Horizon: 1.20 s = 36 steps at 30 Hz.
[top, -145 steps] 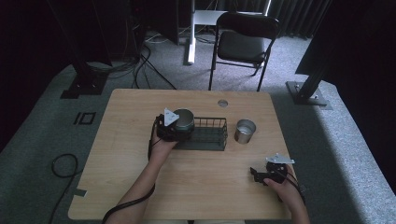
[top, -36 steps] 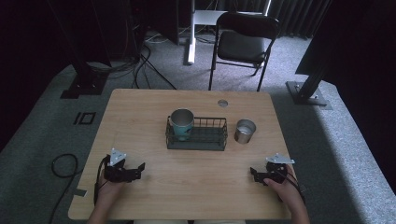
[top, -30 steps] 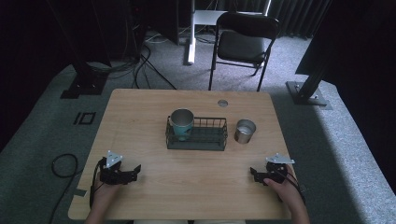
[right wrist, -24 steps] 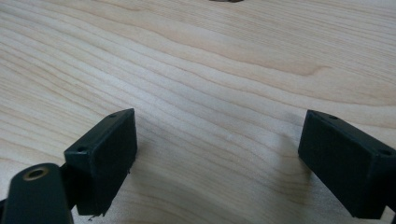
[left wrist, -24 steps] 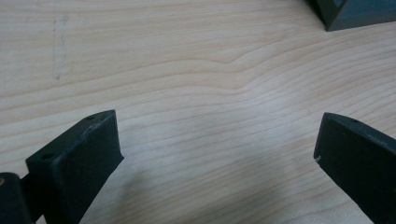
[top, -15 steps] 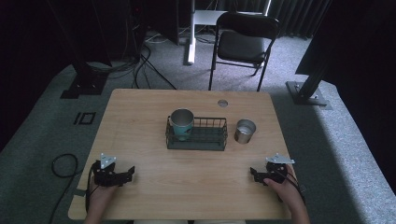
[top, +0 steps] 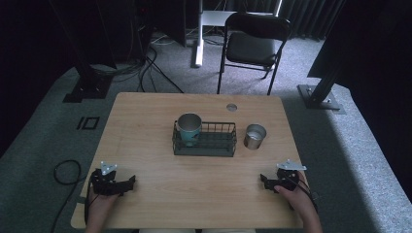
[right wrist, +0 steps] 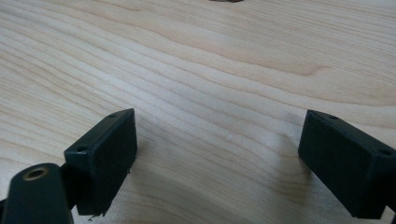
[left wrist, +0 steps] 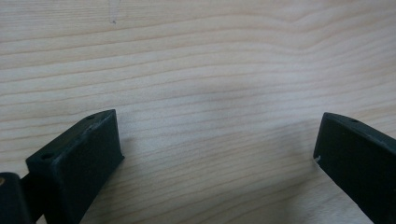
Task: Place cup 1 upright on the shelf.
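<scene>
Grippers sit parked at the near table corners: my left gripper (top: 127, 183) at seven o'clock, my right gripper (top: 264, 179) at five, both with jaws spread wide over bare wood, holding nothing. I judge that a rest pose, the work looking finished. The teal cup (top: 189, 127) stands upright in the left end of the wire basket (top: 214, 148) at table centre; the steel cup (top: 254, 136) stands just outside, at its three o'clock. The teal cup's base hides behind the wires.

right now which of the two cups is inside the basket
The teal cup, standing upright in the left end of the wire basket. The silver cup stands on the table just right of the basket, outside it.
</scene>
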{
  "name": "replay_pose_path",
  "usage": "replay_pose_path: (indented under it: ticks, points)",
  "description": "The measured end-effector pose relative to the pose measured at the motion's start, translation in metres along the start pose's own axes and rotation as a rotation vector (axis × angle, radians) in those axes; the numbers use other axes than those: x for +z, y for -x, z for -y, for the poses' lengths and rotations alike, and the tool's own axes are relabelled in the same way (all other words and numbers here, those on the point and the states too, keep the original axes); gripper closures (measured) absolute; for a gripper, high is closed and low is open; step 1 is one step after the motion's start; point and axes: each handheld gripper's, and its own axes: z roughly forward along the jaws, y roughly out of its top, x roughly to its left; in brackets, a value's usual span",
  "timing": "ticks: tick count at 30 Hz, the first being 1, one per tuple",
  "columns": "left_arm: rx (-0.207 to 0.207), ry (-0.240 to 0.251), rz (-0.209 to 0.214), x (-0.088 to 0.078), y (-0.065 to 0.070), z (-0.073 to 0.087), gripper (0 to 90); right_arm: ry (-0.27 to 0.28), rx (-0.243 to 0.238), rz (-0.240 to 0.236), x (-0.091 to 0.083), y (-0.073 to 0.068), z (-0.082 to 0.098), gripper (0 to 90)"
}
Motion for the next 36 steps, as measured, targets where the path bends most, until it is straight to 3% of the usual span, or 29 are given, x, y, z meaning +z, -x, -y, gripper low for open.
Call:
replay_pose_path:
  ticks: [36]
  points:
    - [0.015,-0.003,0.002,0.0008,0.0006,-0.0007,1.4,-0.001,-0.001,-0.001,-0.0001,0.0001,-0.0001,11.3]
